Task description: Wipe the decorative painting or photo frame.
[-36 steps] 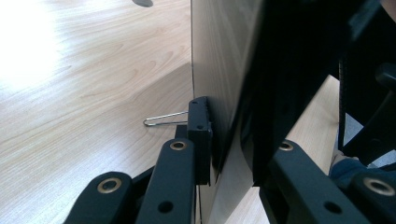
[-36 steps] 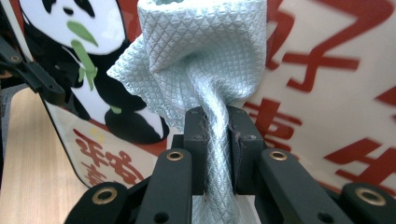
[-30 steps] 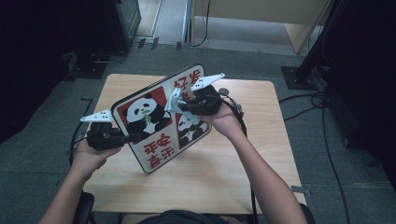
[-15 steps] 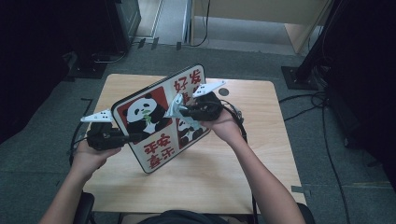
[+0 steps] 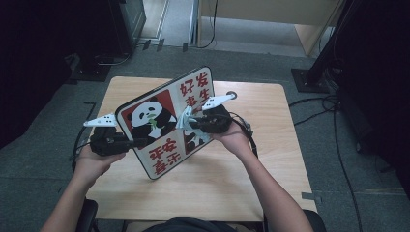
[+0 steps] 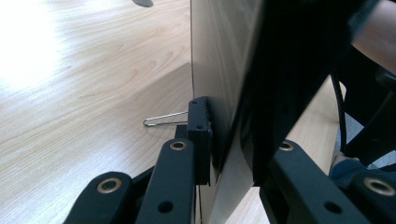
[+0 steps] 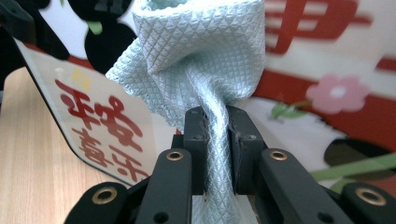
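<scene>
Two grippers share the job. My left gripper (image 5: pixel 138 142) clamps the left edge of the panda sign board (image 5: pixel 164 123), propping it tilted above the middle of the wooden table (image 5: pixel 270 159) so its printed face is reachable. My right gripper (image 7: pixel 215 125) is pinched tight on a pale blue waffle-weave cloth (image 7: pixel 196 51), bunched against that face, I judge for wiping.

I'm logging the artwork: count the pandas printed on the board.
2: one on the board's red upper-left panel, one at lower right, mostly hidden behind the cloth.
</scene>
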`<state>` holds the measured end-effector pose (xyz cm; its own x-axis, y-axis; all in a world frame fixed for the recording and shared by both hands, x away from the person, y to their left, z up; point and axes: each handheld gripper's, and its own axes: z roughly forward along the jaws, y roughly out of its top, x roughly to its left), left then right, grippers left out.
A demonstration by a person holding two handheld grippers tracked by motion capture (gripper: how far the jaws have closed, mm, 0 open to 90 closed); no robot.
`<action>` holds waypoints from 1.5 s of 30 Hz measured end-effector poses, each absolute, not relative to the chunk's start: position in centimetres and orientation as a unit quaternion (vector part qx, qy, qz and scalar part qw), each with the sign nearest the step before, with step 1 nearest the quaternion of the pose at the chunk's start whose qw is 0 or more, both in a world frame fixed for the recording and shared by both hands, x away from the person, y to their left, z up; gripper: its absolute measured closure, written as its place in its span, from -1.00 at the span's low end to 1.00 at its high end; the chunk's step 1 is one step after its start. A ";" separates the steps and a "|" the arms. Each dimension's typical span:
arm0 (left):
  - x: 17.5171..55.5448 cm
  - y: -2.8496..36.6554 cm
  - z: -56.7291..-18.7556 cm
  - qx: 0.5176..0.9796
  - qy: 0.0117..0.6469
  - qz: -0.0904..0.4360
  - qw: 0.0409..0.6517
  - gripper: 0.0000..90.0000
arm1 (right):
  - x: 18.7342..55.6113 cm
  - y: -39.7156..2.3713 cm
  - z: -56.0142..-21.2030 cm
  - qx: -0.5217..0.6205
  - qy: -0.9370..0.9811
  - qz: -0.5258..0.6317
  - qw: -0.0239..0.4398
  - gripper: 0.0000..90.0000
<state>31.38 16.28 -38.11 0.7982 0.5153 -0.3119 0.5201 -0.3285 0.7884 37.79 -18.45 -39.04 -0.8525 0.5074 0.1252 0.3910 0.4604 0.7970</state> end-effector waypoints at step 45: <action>31.3 16.1 -38.2 0.815 0.316 0.001 0.486 0.75 | 35.7 -19.9 -48.3 0.302 0.855 0.420 0.034 0.78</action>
<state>31.28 16.14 -38.15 0.8001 0.5161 -0.3057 0.5140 -0.3271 0.7930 35.75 -19.92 -48.33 -0.8157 0.5447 0.1947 0.4869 0.4649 0.7395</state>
